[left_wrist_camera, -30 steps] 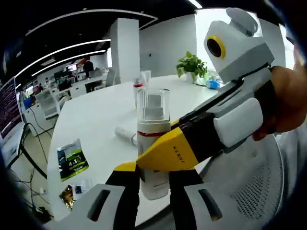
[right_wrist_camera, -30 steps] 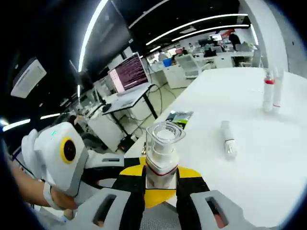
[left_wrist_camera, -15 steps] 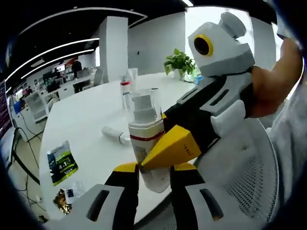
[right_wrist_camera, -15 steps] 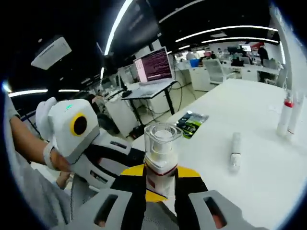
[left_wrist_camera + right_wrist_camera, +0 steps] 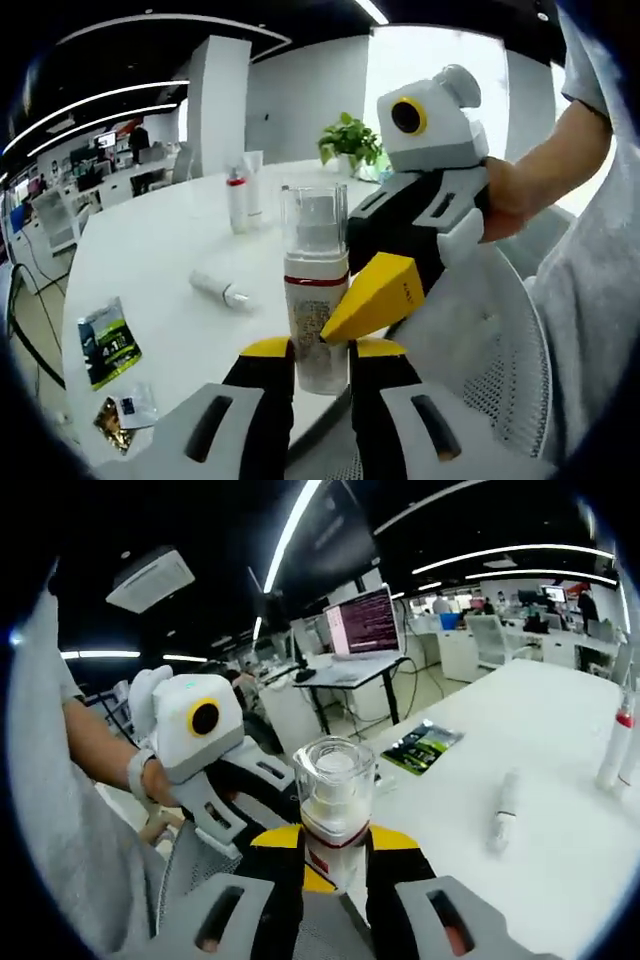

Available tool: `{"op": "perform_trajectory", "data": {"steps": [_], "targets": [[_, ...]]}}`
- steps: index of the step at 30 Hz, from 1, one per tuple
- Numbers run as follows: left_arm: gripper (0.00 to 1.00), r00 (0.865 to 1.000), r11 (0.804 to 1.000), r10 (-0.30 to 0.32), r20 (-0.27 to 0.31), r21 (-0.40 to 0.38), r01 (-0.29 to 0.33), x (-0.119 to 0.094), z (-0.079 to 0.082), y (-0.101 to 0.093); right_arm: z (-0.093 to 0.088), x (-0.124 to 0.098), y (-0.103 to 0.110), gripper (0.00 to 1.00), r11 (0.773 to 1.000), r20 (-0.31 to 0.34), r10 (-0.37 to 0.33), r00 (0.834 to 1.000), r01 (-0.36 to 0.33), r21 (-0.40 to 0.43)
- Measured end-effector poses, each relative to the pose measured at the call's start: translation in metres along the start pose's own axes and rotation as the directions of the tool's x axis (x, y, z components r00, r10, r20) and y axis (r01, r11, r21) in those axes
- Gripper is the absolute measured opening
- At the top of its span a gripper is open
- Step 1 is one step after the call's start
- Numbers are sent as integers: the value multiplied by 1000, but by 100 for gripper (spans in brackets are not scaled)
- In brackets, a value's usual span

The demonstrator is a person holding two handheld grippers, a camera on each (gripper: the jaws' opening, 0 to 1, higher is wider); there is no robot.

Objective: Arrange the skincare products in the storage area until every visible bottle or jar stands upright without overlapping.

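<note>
A white pump bottle (image 5: 316,310) with a clear cap and a red band is held in the air in front of the white table (image 5: 140,250). My left gripper (image 5: 318,352) is shut on its base, a yellow tip on each side. My right gripper (image 5: 372,298) comes in from the right and presses a yellow tip against the bottle's side. In the right gripper view the same pump bottle (image 5: 336,785) stands between my right gripper's (image 5: 335,848) shut jaws, and the left gripper (image 5: 215,770) reaches in below it. On the table two slim bottles (image 5: 241,199) stand upright and a white tube (image 5: 222,291) lies flat.
A green sachet (image 5: 104,341) and small packets (image 5: 124,411) lie near the table's edge. A potted plant (image 5: 349,146) stands at the far side. A mesh chair (image 5: 485,370) sits under the hands. A desk with a laptop (image 5: 362,623) stands beyond the table.
Both hands have swung round with the pump bottle still gripped between them, so the room has shifted in both views. In the left gripper view the bottle now stands straighter.
</note>
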State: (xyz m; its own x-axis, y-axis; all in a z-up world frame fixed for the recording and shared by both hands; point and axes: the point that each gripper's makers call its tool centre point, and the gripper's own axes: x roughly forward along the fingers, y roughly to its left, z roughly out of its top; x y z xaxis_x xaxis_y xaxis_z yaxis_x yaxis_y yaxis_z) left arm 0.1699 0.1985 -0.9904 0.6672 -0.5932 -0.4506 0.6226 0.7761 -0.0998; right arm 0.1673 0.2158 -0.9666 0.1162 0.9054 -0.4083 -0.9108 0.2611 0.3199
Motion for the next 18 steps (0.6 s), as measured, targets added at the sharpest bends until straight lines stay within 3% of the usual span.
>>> {"op": "perform_trajectory", "data": {"steps": [2, 5, 11, 15, 18], "targets": [[15, 999, 1000, 15, 29, -19, -15, -1, 6, 4, 9, 3, -9, 15, 992, 60, -68, 996, 61, 115], [15, 995, 995, 97, 21, -27, -97, -2, 4, 18, 8, 9, -20, 13, 959, 43, -158, 986, 143, 243], [15, 991, 990, 132, -3, -43, -132, -1, -1, 24, 8, 20, -23, 13, 933, 14, -251, 968, 238, 270], [16, 992, 992, 125, -5, -28, -125, 3, -4, 23, 4, 18, -24, 11, 943, -21, -261, 965, 260, 208], [17, 993, 991, 114, -25, 79, -112, 9, -9, 17, -2, 15, -27, 11, 941, -43, -275, 960, 278, 191]]}}
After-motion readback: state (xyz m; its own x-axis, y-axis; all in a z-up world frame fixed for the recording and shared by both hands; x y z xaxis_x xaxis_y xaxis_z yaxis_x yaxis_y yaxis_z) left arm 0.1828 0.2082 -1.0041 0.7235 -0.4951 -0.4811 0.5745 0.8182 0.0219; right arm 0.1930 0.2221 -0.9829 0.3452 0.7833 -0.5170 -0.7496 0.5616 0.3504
